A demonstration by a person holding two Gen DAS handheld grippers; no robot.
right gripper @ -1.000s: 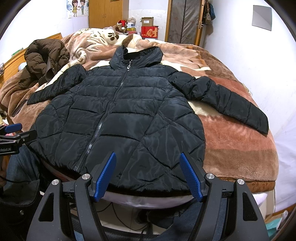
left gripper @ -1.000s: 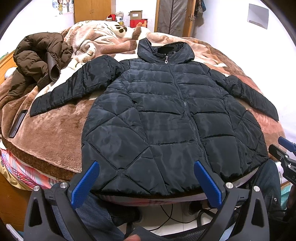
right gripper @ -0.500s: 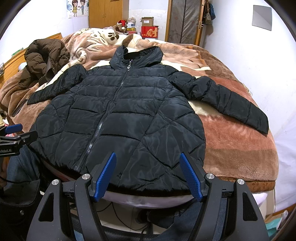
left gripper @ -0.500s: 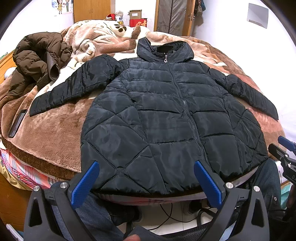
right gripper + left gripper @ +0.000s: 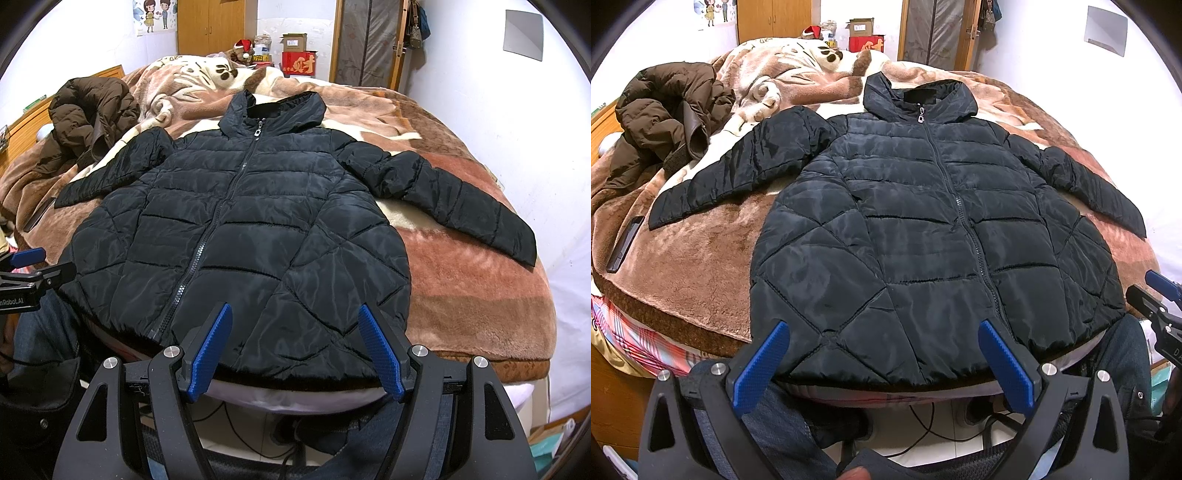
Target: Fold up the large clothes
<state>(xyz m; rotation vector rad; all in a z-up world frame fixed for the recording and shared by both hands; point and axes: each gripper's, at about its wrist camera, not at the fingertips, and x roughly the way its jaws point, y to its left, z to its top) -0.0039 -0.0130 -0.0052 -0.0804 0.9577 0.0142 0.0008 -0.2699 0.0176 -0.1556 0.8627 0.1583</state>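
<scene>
Nothing had shifted: both tools, left and right, stayed wide open, empty, short of the spread jacket; folding unstarted.

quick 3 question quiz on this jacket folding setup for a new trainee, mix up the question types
1. True or false: the black jacket lies front up on the bed blanket with its zipper closed.
2. Multiple choice: what is the left gripper doing? A. clamped on the hem B. open, holding nothing C. gripping a sleeve
3. Fill in: the crumpled garment beside the black jacket's sleeve is a ____ jacket.

Key
1. True; both sleeves are spread outward.
2. B; the right gripper is open too, near the hem.
3. Brown; the brown jacket sits on the far left of the bed.
</scene>
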